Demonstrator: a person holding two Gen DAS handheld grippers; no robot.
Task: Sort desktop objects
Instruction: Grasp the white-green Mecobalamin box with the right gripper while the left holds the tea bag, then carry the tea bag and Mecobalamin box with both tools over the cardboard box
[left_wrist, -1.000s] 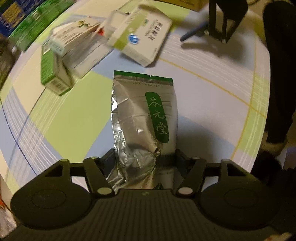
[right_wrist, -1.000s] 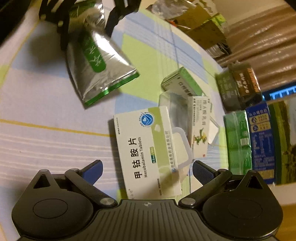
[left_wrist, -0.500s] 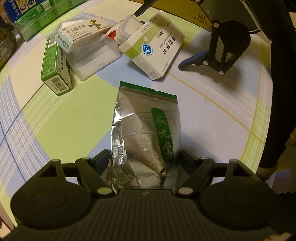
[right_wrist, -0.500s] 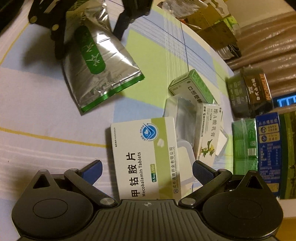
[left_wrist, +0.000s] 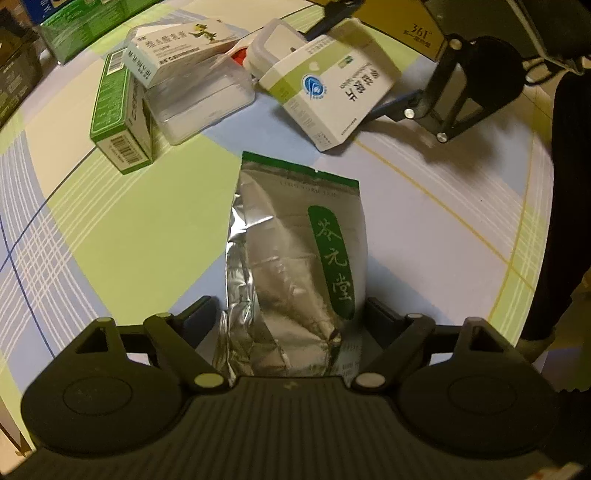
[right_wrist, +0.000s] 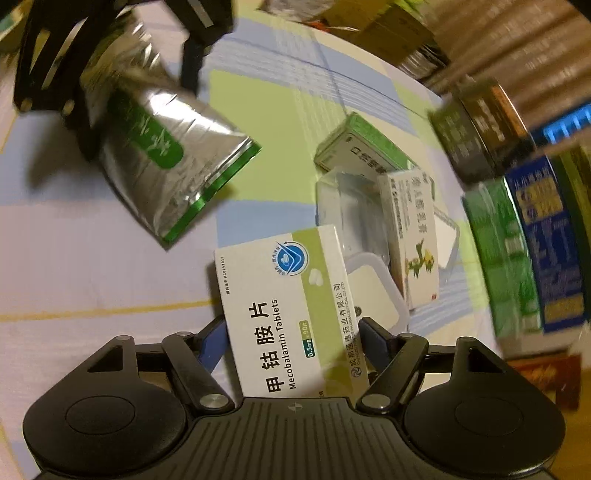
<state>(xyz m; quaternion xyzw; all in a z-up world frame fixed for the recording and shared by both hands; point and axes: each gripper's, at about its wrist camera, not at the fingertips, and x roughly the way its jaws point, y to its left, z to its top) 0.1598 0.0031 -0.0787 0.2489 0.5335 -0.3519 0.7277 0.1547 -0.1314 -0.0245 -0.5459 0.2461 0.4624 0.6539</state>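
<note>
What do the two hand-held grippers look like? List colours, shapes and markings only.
Left hand-held gripper: matte black ribbed body, two round side housings, silver pivot screws, black fingers. Right hand-held gripper: the same black build, but with blue fingers. No cables or sleeves show.

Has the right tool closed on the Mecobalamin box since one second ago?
Yes. The right tool stood wide open beside the Mecobalamin box on the tablecloth; now its blue fingers press both box sides.
</note>
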